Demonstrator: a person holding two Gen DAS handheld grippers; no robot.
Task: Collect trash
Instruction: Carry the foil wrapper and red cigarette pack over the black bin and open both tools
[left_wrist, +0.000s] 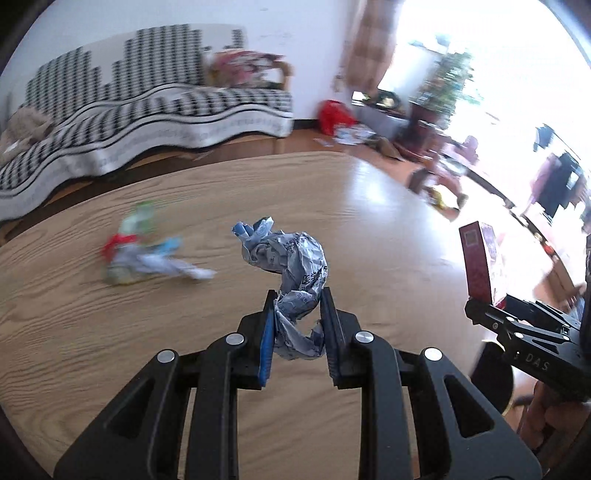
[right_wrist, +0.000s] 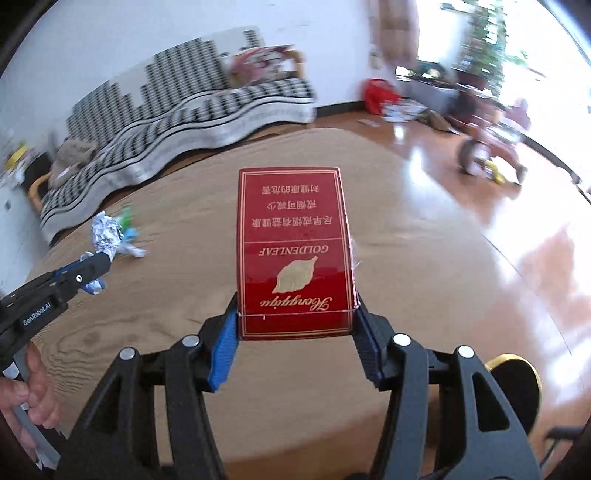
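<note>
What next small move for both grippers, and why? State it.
Probably carry both loads off the wooden table toward a bin, which no view shows. The left gripper already clamps the crumpled printed paper, and the right gripper clamps the red cigarette pack. The wrappers on the table must wait.
</note>
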